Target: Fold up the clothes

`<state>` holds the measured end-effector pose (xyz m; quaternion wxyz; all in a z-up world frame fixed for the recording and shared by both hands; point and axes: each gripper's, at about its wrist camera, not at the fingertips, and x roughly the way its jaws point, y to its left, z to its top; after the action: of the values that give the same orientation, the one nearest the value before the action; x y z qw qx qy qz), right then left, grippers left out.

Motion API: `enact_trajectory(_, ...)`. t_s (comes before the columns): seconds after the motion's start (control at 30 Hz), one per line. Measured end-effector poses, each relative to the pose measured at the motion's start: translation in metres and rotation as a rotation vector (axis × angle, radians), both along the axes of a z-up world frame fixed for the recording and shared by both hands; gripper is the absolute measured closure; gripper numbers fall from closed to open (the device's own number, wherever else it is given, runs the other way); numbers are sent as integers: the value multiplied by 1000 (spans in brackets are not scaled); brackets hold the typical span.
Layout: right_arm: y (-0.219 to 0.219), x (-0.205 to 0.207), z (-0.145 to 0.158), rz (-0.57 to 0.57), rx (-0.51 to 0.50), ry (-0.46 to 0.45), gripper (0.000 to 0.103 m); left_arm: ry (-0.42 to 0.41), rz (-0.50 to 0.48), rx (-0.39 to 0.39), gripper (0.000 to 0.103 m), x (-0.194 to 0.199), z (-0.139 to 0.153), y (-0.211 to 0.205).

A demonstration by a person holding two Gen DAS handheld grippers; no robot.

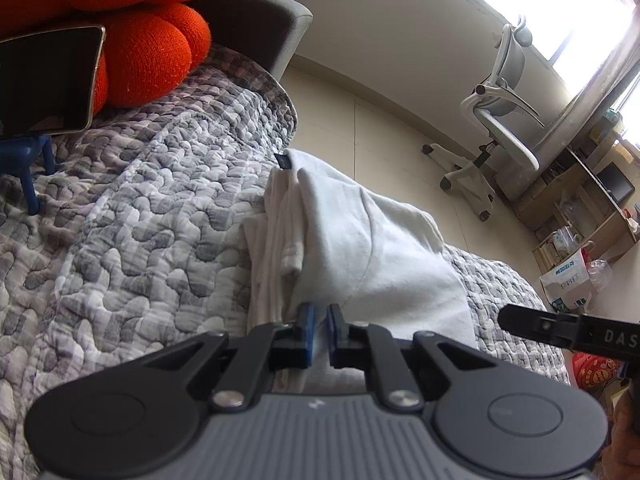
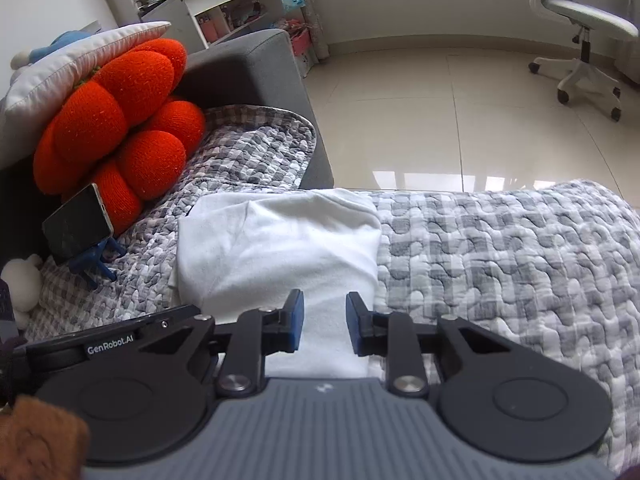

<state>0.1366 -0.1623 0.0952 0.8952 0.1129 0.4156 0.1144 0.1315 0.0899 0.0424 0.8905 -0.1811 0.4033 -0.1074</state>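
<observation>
A white garment [image 1: 360, 240] lies folded into a compact bundle on the grey quilted sofa cover [image 1: 140, 220]. My left gripper [image 1: 319, 316] is at the garment's near left edge, its blue pads nearly together with a sliver of white cloth between them. In the right wrist view the same garment [image 2: 280, 248] is a neat rectangle. My right gripper [image 2: 323, 312] is open, its pads spread over the garment's near edge, holding nothing. The right gripper's body also shows in the left wrist view [image 1: 568, 330].
An orange pumpkin cushion [image 2: 120, 120] and a phone on a blue stand [image 2: 76, 228] sit at the sofa's back left. The grey sofa arm [image 2: 248, 68] is behind. A white office chair [image 2: 580, 20] stands on the tiled floor. Shelves line the wall.
</observation>
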Motion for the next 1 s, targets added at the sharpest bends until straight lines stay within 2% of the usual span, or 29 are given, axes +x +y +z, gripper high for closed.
enact_trajectory(0.1, 1, -7, -6, -6, -2, 12, 74, 0, 2, -2, 94, 0, 0, 0)
enact_trajectory(0.17, 8, -8, -19, 28, -18, 34, 80, -4, -1, 7, 94, -1, 1, -1)
enact_trajectory(0.2, 11, -8, -26, 48, -18, 49, 89, -6, -3, 11, 94, -1, 1, -1)
enact_trajectory(0.3, 16, -5, -40, 82, -32, 67, 95, -8, -5, 15, 94, -1, 1, -1)
enact_trajectory(0.57, 14, -9, -46, 115, -32, 57, 97, -9, -2, 2, 94, -1, 1, 0)
enact_trajectory(0.63, 18, -15, -39, 124, -44, 18, 89, -12, -3, 5, 94, -2, 1, 0)
enact_trajectory(0.7, 25, -17, -34, 155, -13, -6, 89, -16, -6, 16, 94, -2, 1, -2)
enact_trajectory(0.73, 28, -17, -32, 173, 10, -16, 90, -16, -6, 19, 94, -2, 1, -2)
enact_trajectory(0.8, 38, -13, -41, 189, -32, 17, 94, -17, -8, 23, 94, -2, 2, -2)
enact_trajectory(0.83, 42, -10, -47, 192, -52, 36, 103, -17, -12, 25, 94, -2, 2, -2)
enact_trajectory(0.93, 43, -6, -56, 195, -48, 65, 103, -14, -16, 32, 94, -4, 8, 0)
enact_trajectory(1.0, 40, -6, -57, 193, -30, 74, 103, -38, -13, 35, 89, -12, 20, 0)
